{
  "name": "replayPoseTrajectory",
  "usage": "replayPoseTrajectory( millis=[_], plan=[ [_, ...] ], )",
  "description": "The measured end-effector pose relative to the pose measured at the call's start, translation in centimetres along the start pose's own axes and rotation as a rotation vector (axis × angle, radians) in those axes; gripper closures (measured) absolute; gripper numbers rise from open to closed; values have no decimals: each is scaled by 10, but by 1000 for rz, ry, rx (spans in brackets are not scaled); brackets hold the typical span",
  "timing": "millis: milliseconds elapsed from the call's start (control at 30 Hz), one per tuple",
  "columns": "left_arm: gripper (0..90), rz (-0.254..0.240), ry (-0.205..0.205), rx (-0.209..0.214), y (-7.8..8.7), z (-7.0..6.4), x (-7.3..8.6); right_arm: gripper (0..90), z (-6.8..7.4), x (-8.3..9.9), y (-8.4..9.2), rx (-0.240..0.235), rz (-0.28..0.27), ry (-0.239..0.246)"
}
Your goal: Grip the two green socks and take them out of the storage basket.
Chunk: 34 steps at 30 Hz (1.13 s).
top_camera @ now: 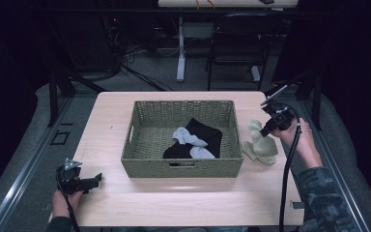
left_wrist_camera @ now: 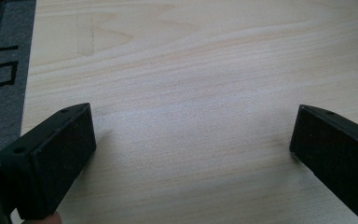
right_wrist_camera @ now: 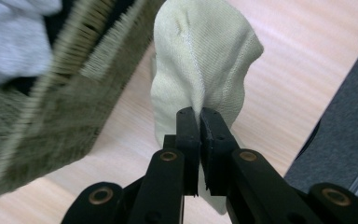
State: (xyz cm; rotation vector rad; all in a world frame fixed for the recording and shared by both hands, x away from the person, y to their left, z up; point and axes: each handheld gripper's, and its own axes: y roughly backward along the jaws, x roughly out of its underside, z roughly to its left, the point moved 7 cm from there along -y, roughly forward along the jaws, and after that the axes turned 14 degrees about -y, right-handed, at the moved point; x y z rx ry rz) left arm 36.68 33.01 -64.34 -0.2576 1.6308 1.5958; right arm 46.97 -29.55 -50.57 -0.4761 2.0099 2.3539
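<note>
A: Where's the cream sock [right_wrist_camera: 200, 65]?
B: Right of the wicker basket [top_camera: 183, 166], pinched in the right gripper [right_wrist_camera: 199, 114]
A: And the left gripper [left_wrist_camera: 191, 140]?
B: Jaws spread wide over the near-left table [left_wrist_camera: 191, 56], holding nothing

Chair [top_camera: 236, 43] and cables [top_camera: 125, 63] behind table [top_camera: 111, 116]

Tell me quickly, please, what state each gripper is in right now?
Left gripper: open, nothing between its jaws.
Right gripper: shut on the pale cream knitted sock.

Colours and weave of the items shown
Cream ribbed sock [right_wrist_camera: 205, 60]; olive woven basket [top_camera: 183, 166] holding black cloth [top_camera: 207, 133] and grey socks [top_camera: 188, 137]; pale wood-grain counter [top_camera: 111, 125]
</note>
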Motion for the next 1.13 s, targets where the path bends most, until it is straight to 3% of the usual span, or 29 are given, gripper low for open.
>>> replayPoseTrajectory(
  millis=[33,267,367,400,433,467,533,567,600,667,700,733,767,933,1133],
  plan=[
    [0,0,0,0,0,0,0,867,-5,3,-12,3,23,-6],
    [0,0,0,0,0,0,0,854,-13,7,-43,31,8,-52],
    [0,0,0,0,0,0,0,774,-18,9,-53,49,1,-74],
    [0,0,0,0,0,0,0,774,-18,9,-53,49,1,-74],
    [0,0,0,-1,0,0,0,736,-20,9,-53,60,-1,-68],
    [0,0,0,0,0,0,0,638,-21,11,-50,58,-5,-75],
    [0,0,0,0,0,0,0,603,-21,12,-48,56,-19,-79],
    [0,0,0,0,0,0,0,461,-20,15,-43,52,-51,-94],
    [0,0,0,0,0,0,0,461,-20,15,-43,52,-51,-94],
    [0,0,0,0,0,0,0,361,-20,21,-34,47,-58,-90],
    [0,0,0,-1,0,0,0,247,-18,29,-26,31,-77,-92],
    [0,0,0,0,0,0,0,247,-18,29,-26,31,-77,-92],
    [0,0,0,0,0,0,0,138,-15,38,-19,19,-96,-96],
    [0,0,0,0,0,0,0,49,-11,55,-8,-3,-131,-91],
    [0,0,0,0,0,0,0,21,-10,63,-5,-17,-150,-84]
  ],
)
